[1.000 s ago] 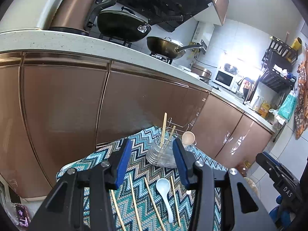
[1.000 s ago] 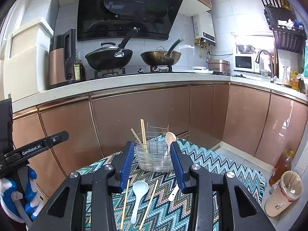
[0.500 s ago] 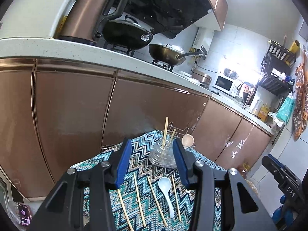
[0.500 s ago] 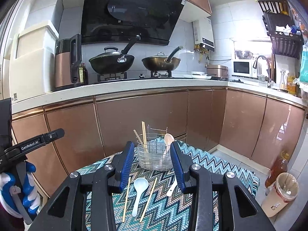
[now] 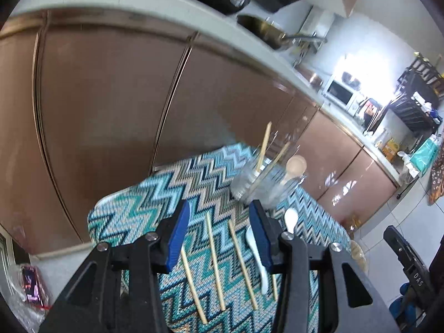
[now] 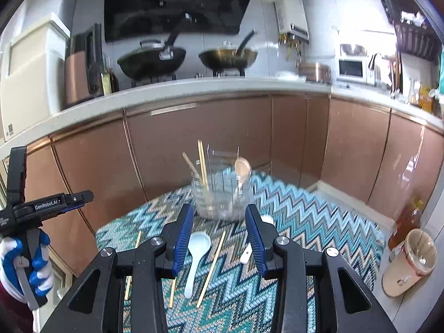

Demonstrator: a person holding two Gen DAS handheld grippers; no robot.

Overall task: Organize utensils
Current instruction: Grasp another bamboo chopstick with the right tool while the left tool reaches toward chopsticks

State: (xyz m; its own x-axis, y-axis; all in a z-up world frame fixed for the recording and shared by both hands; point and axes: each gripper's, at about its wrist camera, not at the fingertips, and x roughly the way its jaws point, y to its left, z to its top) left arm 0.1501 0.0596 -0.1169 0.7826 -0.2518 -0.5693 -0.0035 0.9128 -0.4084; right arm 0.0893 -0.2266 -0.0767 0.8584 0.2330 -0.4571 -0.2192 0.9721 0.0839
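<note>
Both tongs hang spread wide with nothing between their blue pads: the left tongs (image 5: 220, 233) above 3 loose chopsticks (image 5: 215, 260) on the zigzag-cloth tabletop (image 5: 155, 194), the right tongs (image 6: 219, 238) above a pale blue spoon (image 6: 195, 258). Behind stands a clear holder (image 6: 222, 197) with 3 upright chopsticks and a wooden spoon (image 6: 242, 170). Beside the right pad lies a white spoon (image 6: 247, 254).

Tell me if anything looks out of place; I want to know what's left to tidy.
Yes. Several wooden chopsticks and two white plastic spoons lie loose on the zigzag-patterned tablecloth, scattered at different angles, while the clear round utensil holder behind them already stands upright with chopsticks and a wooden spoon. Nothing looks spilled or broken.
</note>
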